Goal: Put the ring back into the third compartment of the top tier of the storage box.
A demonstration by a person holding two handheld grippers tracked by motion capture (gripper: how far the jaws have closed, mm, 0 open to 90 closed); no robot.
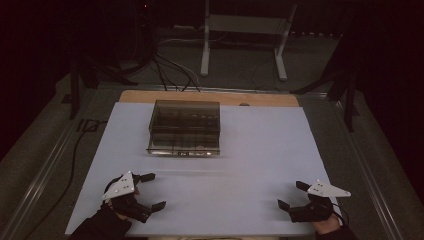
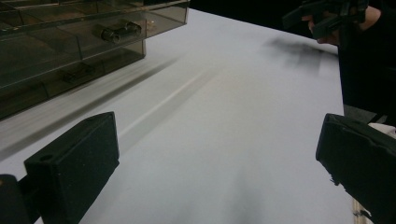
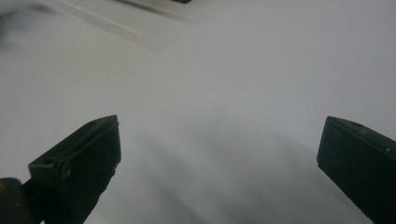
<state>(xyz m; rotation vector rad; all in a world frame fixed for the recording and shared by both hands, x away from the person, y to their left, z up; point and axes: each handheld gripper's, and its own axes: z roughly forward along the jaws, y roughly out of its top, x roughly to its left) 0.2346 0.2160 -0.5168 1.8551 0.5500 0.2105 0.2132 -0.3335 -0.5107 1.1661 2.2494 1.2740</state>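
Your left gripper (image 1: 152, 191): jaws wide apart, empty, near-left of the smoked drawer box (image 1: 185, 128) | your right gripper (image 1: 291, 194): agape, empty, near-right, well apart | box: far-centre on white sheet (image 1: 250, 165).

white sheet (image 1: 260, 150), wooden tabletop (image 1: 210, 96), floor cables (image 1: 170, 70)

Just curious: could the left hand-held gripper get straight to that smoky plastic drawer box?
Probably yes: the left hand-held gripper is open, and bare white sheet lies between it and the drawer box.
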